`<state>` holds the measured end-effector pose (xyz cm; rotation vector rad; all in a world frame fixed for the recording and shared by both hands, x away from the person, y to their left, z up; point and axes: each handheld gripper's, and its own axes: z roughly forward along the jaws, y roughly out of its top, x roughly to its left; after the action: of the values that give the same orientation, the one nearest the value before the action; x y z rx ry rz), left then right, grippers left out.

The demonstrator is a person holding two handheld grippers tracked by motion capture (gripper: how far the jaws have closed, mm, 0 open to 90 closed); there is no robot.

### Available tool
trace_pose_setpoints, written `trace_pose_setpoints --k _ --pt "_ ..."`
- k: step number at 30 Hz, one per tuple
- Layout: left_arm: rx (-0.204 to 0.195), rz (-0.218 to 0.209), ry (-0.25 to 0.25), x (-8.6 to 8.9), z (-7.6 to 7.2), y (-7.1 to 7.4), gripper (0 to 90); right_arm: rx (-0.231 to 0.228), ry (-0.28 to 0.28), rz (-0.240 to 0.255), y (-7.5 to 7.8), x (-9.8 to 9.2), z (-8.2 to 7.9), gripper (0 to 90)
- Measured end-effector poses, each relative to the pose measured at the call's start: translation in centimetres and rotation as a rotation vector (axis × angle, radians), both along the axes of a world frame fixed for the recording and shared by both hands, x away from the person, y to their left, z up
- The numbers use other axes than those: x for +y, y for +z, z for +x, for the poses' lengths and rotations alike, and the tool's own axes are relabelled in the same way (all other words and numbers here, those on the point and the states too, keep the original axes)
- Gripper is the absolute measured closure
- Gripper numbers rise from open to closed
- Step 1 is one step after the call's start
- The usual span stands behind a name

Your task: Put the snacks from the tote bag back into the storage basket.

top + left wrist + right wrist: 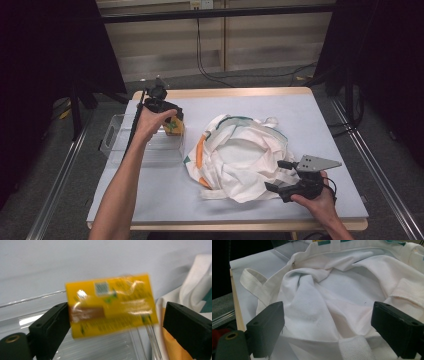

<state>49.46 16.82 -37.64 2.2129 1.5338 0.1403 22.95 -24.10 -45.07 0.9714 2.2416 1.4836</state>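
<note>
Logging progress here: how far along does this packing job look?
Early. Done: the white tote bag lies opened on the table. In hand: the left gripper has the yellow packet between its jaws above the clear bin; grip unclear. Left: the right gripper, open, hovers at the bag's rim.

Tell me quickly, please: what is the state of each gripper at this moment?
Left gripper: jaws wide apart around a yellow packet; a real hold cannot be told.
Right gripper: open, holding nothing, at the white cloth bag.

Left gripper [172,120] reaches forward, jaws apart — right gripper [280,176] (low, near) gapes wide.
</note>
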Motion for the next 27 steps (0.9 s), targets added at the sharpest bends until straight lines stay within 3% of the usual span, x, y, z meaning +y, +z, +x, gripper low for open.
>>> trace_pose_setpoints --k 5,8,13,16,19,21,25,27 --pt "-0.064 -0.056 -0.005 1.0 -0.6 0.3 6.0 0.001 0.0 0.001 0.0 0.0 0.0 11.4" --pt "-0.086 -0.043 -0.013 1.5 -0.9 0.4 6.0 0.001 0.001 0.0 0.0 0.1 0.0 11.5" --pt "-0.139 -0.077 -0.017 2.3 -1.6 0.6 5.1 0.001 0.0 0.001 0.0 0.1 0.0 11.5" --pt "-0.163 -0.085 -0.046 2.6 -2.0 0.8 4.6 0.001 -0.001 0.0 0.0 0.1 0.1 11.4" --pt "-0.213 -0.057 -0.051 2.7 -2.4 1.1 4.8 0.0 0.001 -0.002 0.0 0.1 0.1 11.5" --pt "-0.24 -0.092 -0.06 2.9 -2.8 1.3 4.9 0.0 0.0 -0.001 0.0 0.1 0.0 11.4" --pt "-0.269 -0.096 -0.088 3.3 -3.6 1.5 5.0 0.0 -0.003 0.001 0.0 0.1 0.0 11.4" --pt "-0.289 -0.135 -0.107 3.7 -4.0 1.6 5.0 0.001 -0.005 -0.003 0.0 0.1 0.1 11.3"
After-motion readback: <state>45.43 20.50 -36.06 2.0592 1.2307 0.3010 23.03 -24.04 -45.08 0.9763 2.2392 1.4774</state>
